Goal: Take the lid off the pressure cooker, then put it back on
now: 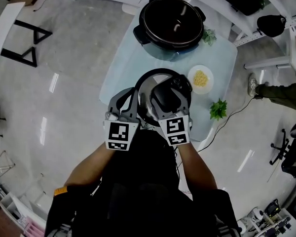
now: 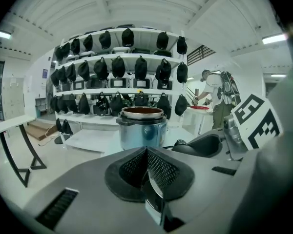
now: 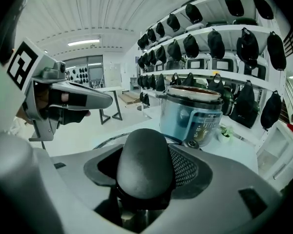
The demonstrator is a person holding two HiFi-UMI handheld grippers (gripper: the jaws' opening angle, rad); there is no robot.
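1. Holding the lid in both tongs at the near edge of the surface, close to the person's body and well apart from the cooker.
2. Pinching the lid's thin metal rim in the left tongs, with the jaws drawn almost together on it.
3. Clamping the right tongs round the lid's rounded black handle, with the jaws kept apart only by the handle's own width.
4. Leaving the cooker uncovered at the far end of the surface, with the dark inside of the pot showing from above and its bare top edge showing in both gripper views.
5. Leaving it unclear from any view whether the lid is hanging in the air or resting lightly on the surface.
6. Judging the first half of the task as done, with the lid off and held away from the pot.
7. Judging the second half as not yet begun, with no part of the lid over the pot.
8. Expecting the return to call for carrying the lid forward, centring it over the pot, lowering it level and probably turning it to seat.
9. Noting the plate of yellow food just right of the path between lid and cooker, and a green sprig near the lid's right side, both worth steering clear of.
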